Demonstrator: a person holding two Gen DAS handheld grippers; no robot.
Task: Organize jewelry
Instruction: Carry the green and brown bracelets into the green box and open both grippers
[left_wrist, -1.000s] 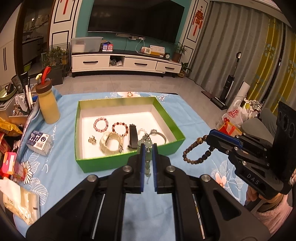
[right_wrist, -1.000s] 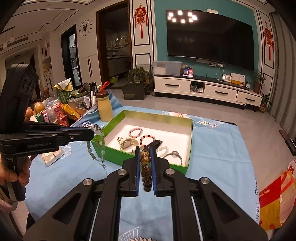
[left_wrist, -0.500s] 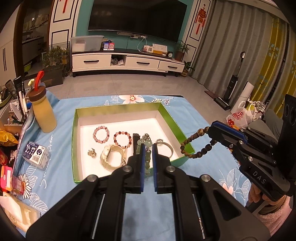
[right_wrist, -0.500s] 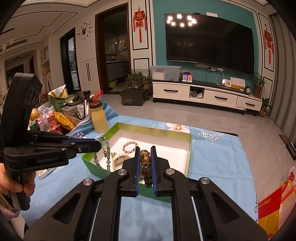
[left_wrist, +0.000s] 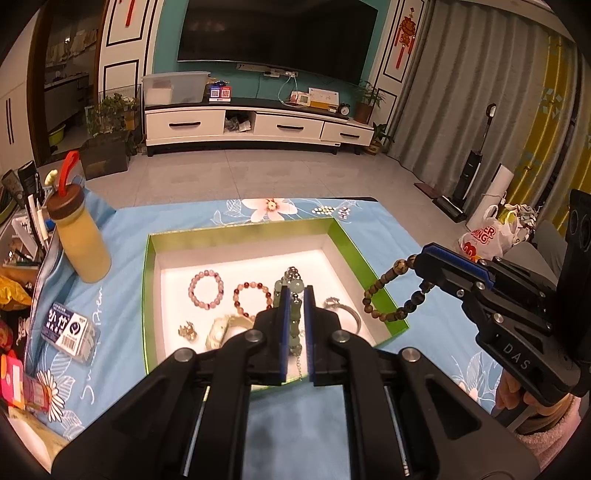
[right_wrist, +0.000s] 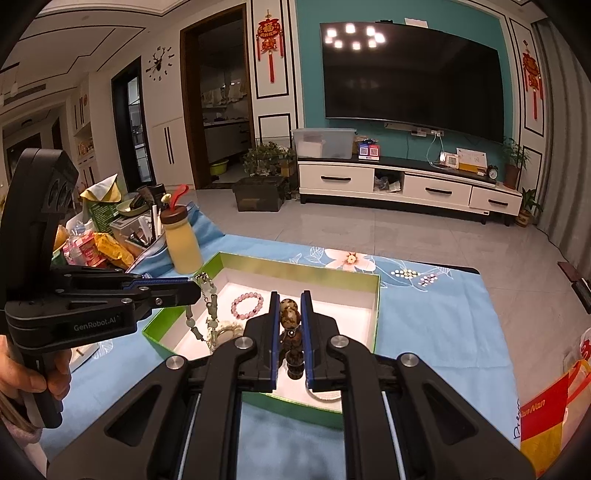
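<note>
Jewelry held over the green box (left_wrist: 354, 254) on our blue floral cloth (left_wrist: 177, 221).
We clamp a pale green bead strand (left_wrist: 294, 291) with a silver chain tail in our left gripper (left_wrist: 294, 295), and a loop of mottled brown wooden beads (left_wrist: 380, 295) in our right gripper (right_wrist: 289, 310). Inside the white-lined box lie a pink bead bracelet (left_wrist: 206, 290), a red-and-pink one (left_wrist: 252, 295), and a silver bangle (left_wrist: 345, 310).
</note>
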